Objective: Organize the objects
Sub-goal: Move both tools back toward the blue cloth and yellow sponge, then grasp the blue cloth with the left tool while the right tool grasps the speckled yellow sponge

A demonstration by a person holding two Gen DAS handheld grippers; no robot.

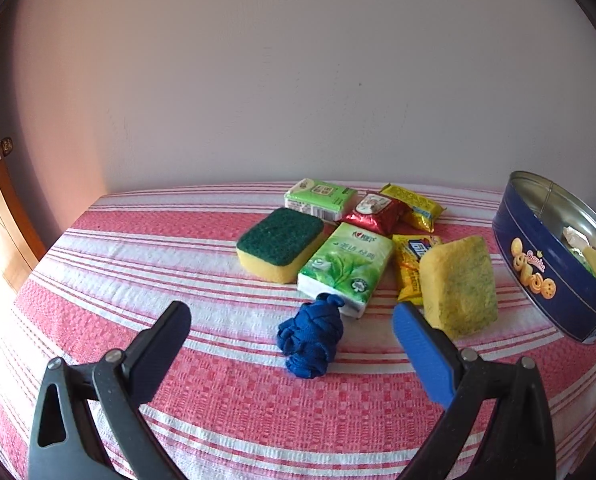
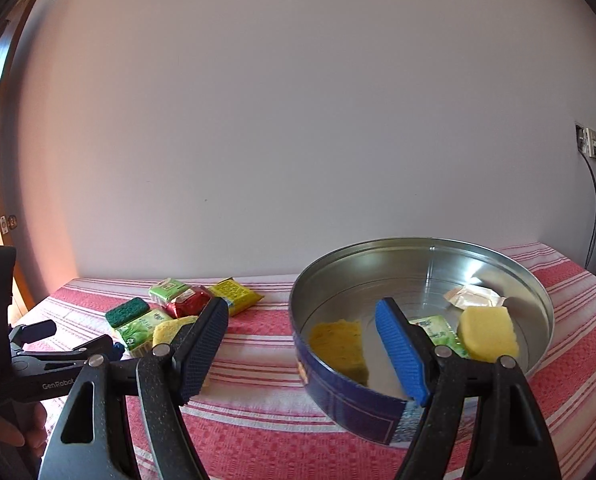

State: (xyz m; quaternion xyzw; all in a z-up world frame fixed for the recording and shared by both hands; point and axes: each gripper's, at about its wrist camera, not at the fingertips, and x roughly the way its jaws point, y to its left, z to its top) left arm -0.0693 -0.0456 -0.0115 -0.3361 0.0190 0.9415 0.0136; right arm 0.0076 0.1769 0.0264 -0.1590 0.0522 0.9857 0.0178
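My left gripper (image 1: 292,316) is spread wide with nothing in it, and the knotted blue cloth bundle (image 1: 312,334) lies on the striped tablecloth (image 1: 178,264) straight ahead, in the lower middle of the left wrist frame, between the two fingers and a little beyond their tips. Its long axis runs away from me, roughly in line with the fingers, so I judge the jaws would close across its narrow width. The bundle's far end touches the green tissue pack (image 1: 344,266); the upended yellow sponge (image 1: 458,286) stands just beside my blue-padded finger.

My right gripper (image 2: 302,320) is also wide open and holds nothing. It hangs over the near rim of the blue cookie tin (image 2: 350,404) at the right of its frame, one finger outside the wall, the other over the inside. The left one is plainly nearer the bundle.

In the tin I see a yellow sponge (image 2: 488,332), a pale wrapper (image 2: 474,295) and a green pack (image 2: 434,330) partly hidden by my finger; the yellow shape on the inner wall looks like a reflection, though I cannot be sure. From the right wrist, the bundle is almost entirely hidden behind the left gripper.
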